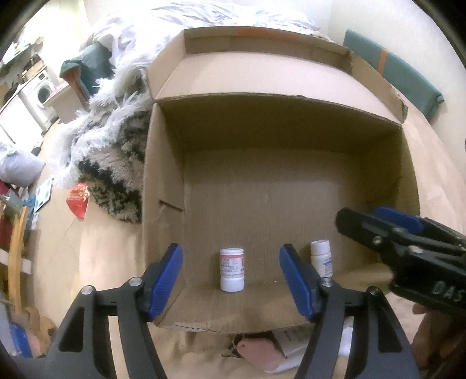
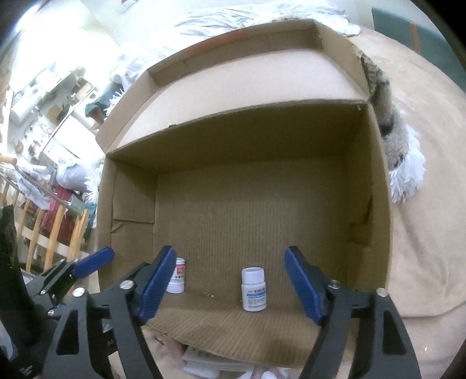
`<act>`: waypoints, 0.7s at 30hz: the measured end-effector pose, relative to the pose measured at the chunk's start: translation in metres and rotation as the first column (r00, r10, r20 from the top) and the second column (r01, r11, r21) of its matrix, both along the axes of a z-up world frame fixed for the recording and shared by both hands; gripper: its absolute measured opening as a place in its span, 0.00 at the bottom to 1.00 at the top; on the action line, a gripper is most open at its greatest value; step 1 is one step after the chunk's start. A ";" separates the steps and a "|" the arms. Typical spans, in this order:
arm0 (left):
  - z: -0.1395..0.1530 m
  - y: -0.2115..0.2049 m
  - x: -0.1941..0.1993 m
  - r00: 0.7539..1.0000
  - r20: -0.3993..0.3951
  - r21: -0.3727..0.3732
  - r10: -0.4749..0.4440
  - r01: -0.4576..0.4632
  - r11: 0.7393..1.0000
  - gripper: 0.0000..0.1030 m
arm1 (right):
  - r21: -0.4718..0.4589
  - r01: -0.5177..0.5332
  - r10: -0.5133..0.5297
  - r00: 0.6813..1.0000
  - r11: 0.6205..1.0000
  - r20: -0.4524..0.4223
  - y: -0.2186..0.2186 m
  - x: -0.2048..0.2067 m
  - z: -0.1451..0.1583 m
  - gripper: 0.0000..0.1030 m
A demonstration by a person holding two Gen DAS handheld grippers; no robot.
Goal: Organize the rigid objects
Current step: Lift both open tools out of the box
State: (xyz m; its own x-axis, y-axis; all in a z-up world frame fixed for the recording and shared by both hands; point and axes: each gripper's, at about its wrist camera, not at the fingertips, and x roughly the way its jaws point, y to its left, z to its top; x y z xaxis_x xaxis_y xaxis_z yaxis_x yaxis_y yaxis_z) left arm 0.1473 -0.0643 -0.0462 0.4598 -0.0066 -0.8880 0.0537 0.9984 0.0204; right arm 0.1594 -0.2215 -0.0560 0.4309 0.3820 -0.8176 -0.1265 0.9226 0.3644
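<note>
An open cardboard box (image 1: 262,140) (image 2: 233,140) lies on a beige surface. Two white pill bottles stand upright near its front wall, apart from each other. The red-labelled bottle (image 1: 231,271) (image 2: 177,277) sits below and between the blue pads of my left gripper (image 1: 231,250), which is open and not touching it. The blue-labelled bottle (image 1: 320,256) (image 2: 253,288) stands below my right gripper (image 2: 230,253), also open with its pads well clear. Each gripper shows at the edge of the other's view: the right gripper (image 1: 361,217), the left gripper (image 2: 87,265).
A shaggy black-and-white rug (image 1: 110,163) and white bedding (image 1: 163,26) lie left of and behind the box. A teal cushion (image 1: 402,73) is at the far right. A red packet (image 1: 77,199) lies on the floor. Papers (image 2: 209,361) stick out under the box's front edge.
</note>
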 end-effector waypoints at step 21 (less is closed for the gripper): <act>0.033 0.041 -0.047 0.995 -0.028 -0.096 0.094 -0.096 0.991 0.64 | 0.051 -0.006 0.001 0.996 0.999 0.085 -0.013 -0.052 0.043 0.98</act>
